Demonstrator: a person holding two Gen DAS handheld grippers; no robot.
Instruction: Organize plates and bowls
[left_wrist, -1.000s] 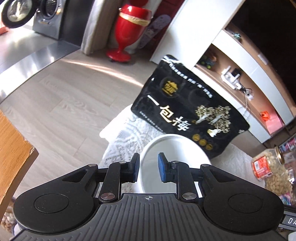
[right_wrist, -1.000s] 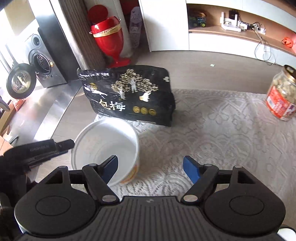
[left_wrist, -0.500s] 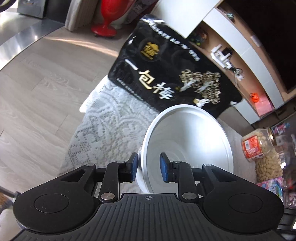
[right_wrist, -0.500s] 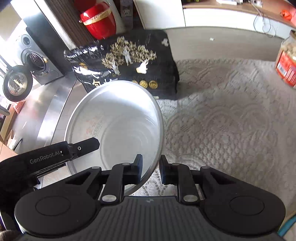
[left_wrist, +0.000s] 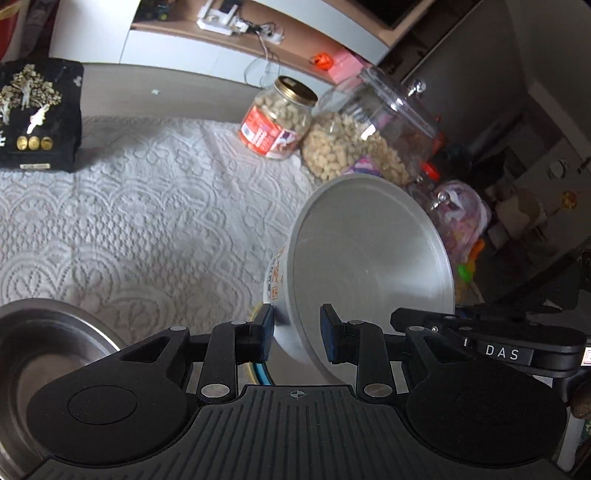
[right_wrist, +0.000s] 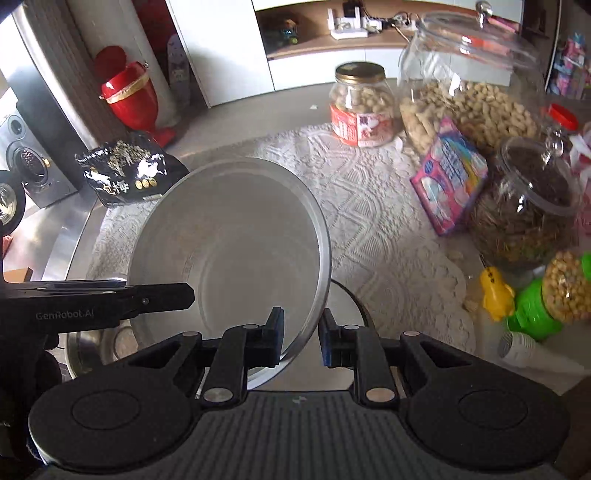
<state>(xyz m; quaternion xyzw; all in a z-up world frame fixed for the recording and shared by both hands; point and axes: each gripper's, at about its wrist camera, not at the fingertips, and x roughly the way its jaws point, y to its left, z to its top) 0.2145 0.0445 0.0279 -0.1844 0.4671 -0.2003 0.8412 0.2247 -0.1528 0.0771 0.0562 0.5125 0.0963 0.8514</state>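
White bowl (right_wrist: 229, 251): deep, printed outside, held tilted in the air over the lace tablecloth (left_wrist: 147, 206), mouth turned toward both cameras. Gripped at two places on its rim.

Right gripper (right_wrist: 301, 338): jaws nearly closed, pinching the bowl's rim at 5 o'clock in the right wrist view, one pad inside the wall and one outside.

Left gripper (left_wrist: 297, 338): jaws narrowed onto the rim at 7 o'clock in the left wrist view, one pad on the printed outer wall, one inside.

Steel bowl (left_wrist: 44, 350): empty, on the table at 8 o'clock of the white bowl in the left wrist view.

Peanut jar (right_wrist: 360, 105), red label, gold lid: upright at 1 o'clock in the right wrist view. Large clear jar (right_wrist: 469, 81) of nuts just beside it.

Black snack bag (right_wrist: 129, 170): at 10 o'clock, at the cloth's far edge.

Pink packet (right_wrist: 448, 175): leaning by the jars.
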